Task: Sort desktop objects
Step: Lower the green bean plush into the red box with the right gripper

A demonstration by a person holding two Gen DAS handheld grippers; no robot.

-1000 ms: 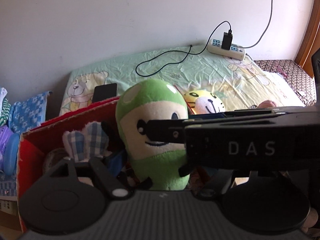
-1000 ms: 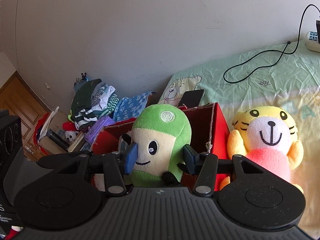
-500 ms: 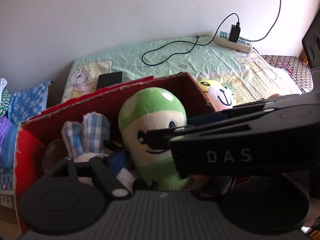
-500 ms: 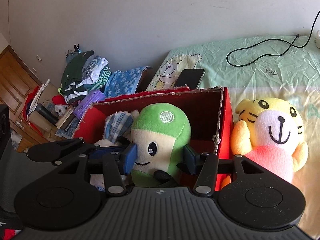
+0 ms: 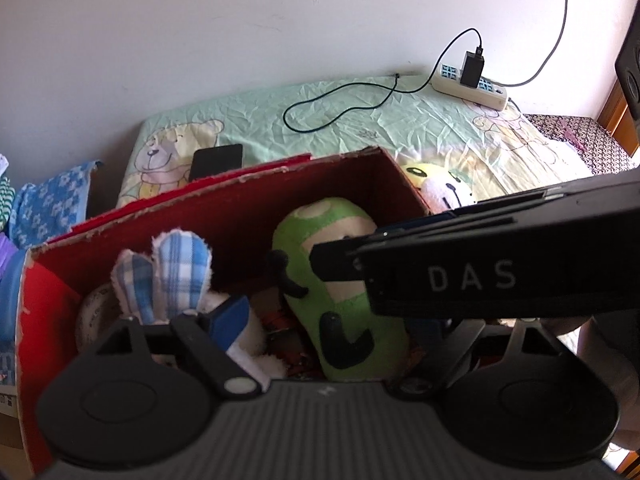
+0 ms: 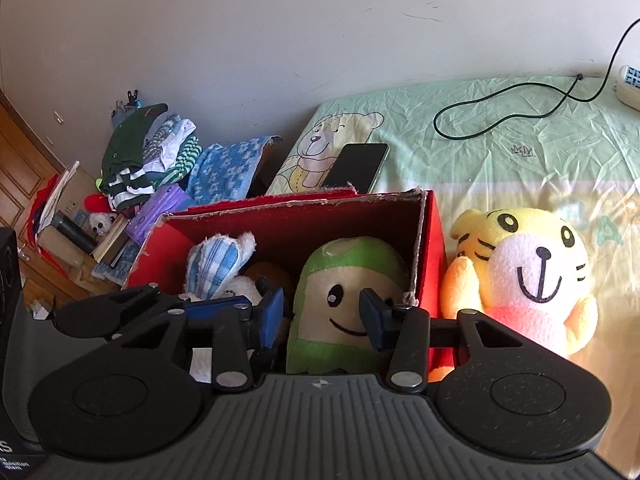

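A green and cream plush toy point(image 6: 344, 304) sits low inside the red cardboard box point(image 6: 434, 240), against its right wall. My right gripper point(image 6: 322, 314) is shut on the plush, a blue pad on each side of its face. In the left wrist view the green plush point(image 5: 340, 288) lies tilted in the box point(image 5: 280, 208). My left gripper point(image 5: 332, 328) is open around it; the right gripper's black body hides its right finger. A white plush with blue checked ears point(image 5: 168, 272) lies at the box's left. A yellow tiger plush point(image 6: 524, 280) sits outside the box to the right.
The box stands on a green bear-print sheet point(image 6: 520, 140). A black phone point(image 6: 356, 166) lies behind the box. A black cable point(image 5: 340, 108) and a white power strip point(image 5: 472, 86) lie by the wall. Folded clothes and clutter point(image 6: 140, 160) are piled at the left.
The green plush has gone down from above the box rim into the box, held by my right gripper. Both grippers have moved down and forward with it.
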